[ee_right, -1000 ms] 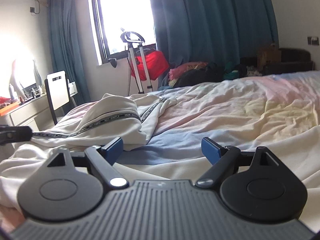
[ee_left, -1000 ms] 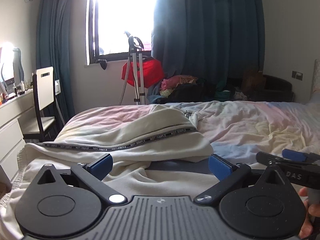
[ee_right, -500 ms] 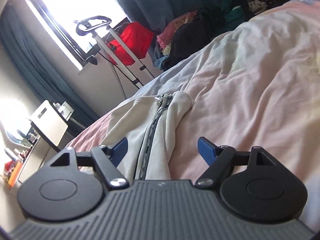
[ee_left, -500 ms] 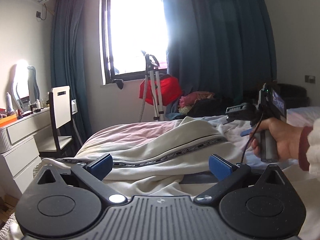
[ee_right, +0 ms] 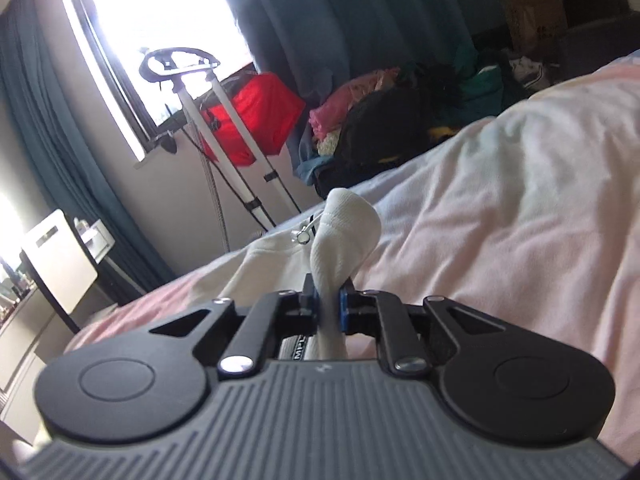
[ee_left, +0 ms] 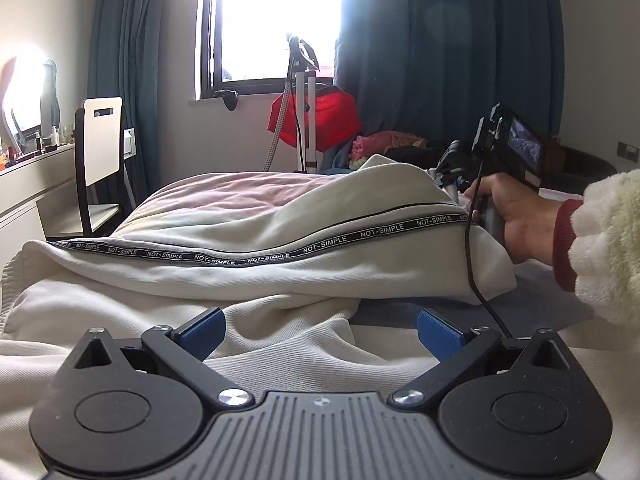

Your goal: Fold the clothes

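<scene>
The left tool point(ee_left: 320, 326) hovers low over the bed point(ee_left: 240, 190), its blue pads spread wide with nothing between them. Directly beneath and ahead of it lies the cream garment point(ee_left: 248, 248), bunched in folds, a black "NOT-SIMPLE" tape trim point(ee_left: 280, 258) running across its raised fold; the garment's near edge is cut off by the tool's body. Ahead and to the right, the right hand point(ee_left: 516, 220) grips its handle, and the fold hides that tool's fingers in this view. From its own camera, the right tool point(ee_right: 329, 312) is pinched tight on a white corner of the garment point(ee_right: 344, 232), which rises just ahead of the pads; a small metal zipper pull point(ee_right: 302, 236) shows to the left.
</scene>
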Demonstrator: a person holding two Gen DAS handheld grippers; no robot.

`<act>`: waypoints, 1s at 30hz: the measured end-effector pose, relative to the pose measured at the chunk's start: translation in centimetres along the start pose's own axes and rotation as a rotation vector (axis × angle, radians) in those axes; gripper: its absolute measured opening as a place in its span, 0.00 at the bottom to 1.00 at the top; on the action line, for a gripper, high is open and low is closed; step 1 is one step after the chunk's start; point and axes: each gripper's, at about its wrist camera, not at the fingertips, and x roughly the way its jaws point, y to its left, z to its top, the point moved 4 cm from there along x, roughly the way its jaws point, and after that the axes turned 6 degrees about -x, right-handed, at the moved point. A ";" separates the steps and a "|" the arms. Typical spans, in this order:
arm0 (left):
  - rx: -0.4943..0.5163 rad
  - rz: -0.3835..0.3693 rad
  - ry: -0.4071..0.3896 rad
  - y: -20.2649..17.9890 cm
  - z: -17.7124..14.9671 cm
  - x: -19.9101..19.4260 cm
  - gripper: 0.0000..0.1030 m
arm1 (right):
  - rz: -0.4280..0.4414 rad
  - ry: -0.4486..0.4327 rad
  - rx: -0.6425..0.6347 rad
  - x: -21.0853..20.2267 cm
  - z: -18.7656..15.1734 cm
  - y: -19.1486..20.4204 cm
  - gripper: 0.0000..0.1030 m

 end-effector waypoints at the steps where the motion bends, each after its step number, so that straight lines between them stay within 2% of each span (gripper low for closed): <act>1: 0.005 0.001 -0.008 -0.1 0.0 -0.1 1.00 | -0.023 -0.033 0.009 -1.4 1.0 -0.7 0.12; 5: 0.015 0.004 -0.027 -0.4 0.4 -1.0 1.00 | -0.171 -0.150 0.029 -7.7 4.5 -5.5 0.12; 8: 0.019 0.013 -0.043 -0.5 0.9 -2.2 1.00 | -0.318 -0.207 0.064 -13.5 6.2 -12.0 0.12; 12: 0.019 0.004 -0.047 -0.8 1.1 -4.1 1.00 | -0.460 -0.224 0.170 -20.6 5.1 -20.3 0.11; 14: 0.037 0.001 -0.049 -1.1 0.9 -4.9 1.00 | -0.506 -0.203 0.223 -22.3 3.7 -22.6 0.11; 16: 0.052 -0.003 -0.048 -1.5 0.8 -5.7 1.00 | -0.544 -0.197 0.215 -23.4 2.9 -23.7 0.11; 19: 0.060 -0.015 -0.040 -1.9 0.5 -6.3 1.00 | -0.537 -0.200 0.266 -24.8 2.3 -25.3 0.11; 23: 0.073 -0.027 -0.026 -2.6 0.2 -6.7 1.00 | -0.535 -0.184 0.206 -26.1 1.5 -26.5 0.11; 30: 0.062 -0.044 0.010 -3.0 -0.3 -6.9 1.00 | -0.542 -0.099 0.273 -26.5 -4.6 -31.0 0.11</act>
